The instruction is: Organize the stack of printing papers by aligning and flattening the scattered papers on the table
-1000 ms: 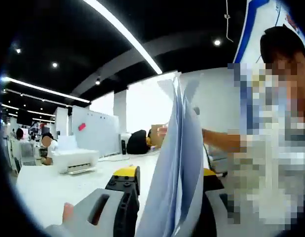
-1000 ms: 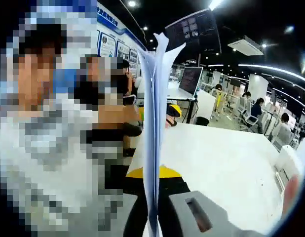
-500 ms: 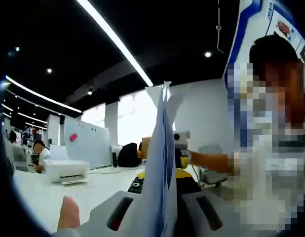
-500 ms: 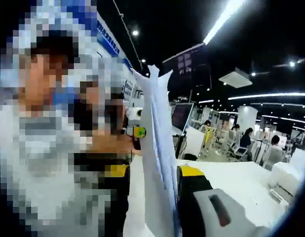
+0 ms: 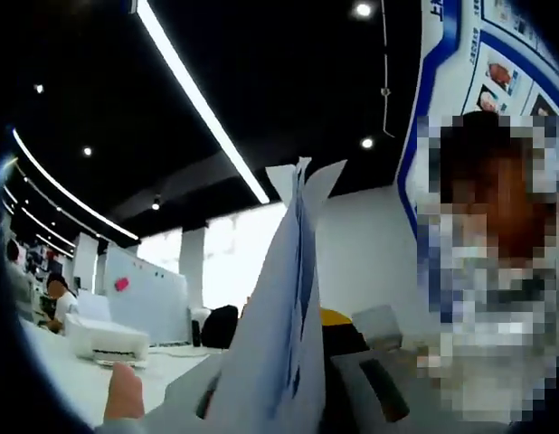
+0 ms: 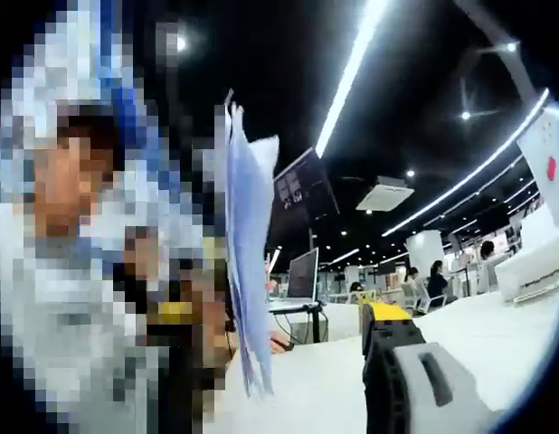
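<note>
A stack of white printing papers [image 5: 284, 298] stands edge-on in the left gripper view, with its corners fanned at the top. My left gripper [image 5: 288, 384] is shut on its lower part, one jaw on each side. In the right gripper view the same papers [image 6: 243, 271] hang upright above the white table [image 6: 316, 384], and their lower edge is free. My right gripper [image 6: 279, 344] is open. Its jaws stand wide apart on either side of the sheets, and neither touches them.
A person sits close behind the papers in both views. A white printer [image 5: 103, 339] stands on the table [image 5: 62, 380], also seen as the printer [image 6: 533, 267] at the right. A monitor [image 6: 302, 276] and seated people are farther back.
Both cameras have tilted up towards the ceiling. The right gripper's jaws have spread away from the papers, which now sit left of centre in its view. The left gripper keeps its hold.
</note>
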Motion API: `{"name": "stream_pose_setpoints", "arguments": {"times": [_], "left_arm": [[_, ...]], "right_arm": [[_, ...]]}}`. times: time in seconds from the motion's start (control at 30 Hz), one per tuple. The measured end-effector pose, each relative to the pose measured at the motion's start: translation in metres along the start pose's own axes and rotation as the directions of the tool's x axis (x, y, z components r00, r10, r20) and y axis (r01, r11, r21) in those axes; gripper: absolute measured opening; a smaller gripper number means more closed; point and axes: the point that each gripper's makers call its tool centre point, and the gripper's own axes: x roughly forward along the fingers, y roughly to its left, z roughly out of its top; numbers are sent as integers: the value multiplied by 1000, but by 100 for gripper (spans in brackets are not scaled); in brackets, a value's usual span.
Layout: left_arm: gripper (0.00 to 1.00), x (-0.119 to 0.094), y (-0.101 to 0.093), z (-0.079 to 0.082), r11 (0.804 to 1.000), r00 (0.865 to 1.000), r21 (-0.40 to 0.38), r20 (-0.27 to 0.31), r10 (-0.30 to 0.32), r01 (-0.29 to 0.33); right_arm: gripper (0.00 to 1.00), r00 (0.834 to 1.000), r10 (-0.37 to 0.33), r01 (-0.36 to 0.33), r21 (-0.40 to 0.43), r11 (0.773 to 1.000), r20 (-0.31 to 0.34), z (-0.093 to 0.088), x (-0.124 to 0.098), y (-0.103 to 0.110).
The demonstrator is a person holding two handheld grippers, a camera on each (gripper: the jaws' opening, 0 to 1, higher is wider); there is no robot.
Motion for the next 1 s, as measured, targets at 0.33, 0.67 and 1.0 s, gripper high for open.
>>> {"name": "stream_pose_setpoints", "arguments": {"times": [0.33, 0.67, 1.0], "left_arm": [[6, -16, 4, -16, 997, 997, -81, 81, 13, -6], [11, -38, 7, -59, 998, 998, -8, 34, 61, -61], [20, -50, 7, -104, 996, 976, -35, -204, 73, -82]], "right_arm": [[2, 982, 174, -176, 17, 984, 70, 4, 10, 34], [0, 994, 101, -102, -28, 994, -46, -7, -7, 29], [0, 982, 72, -72, 8, 997, -174, -22, -27, 14]]}}
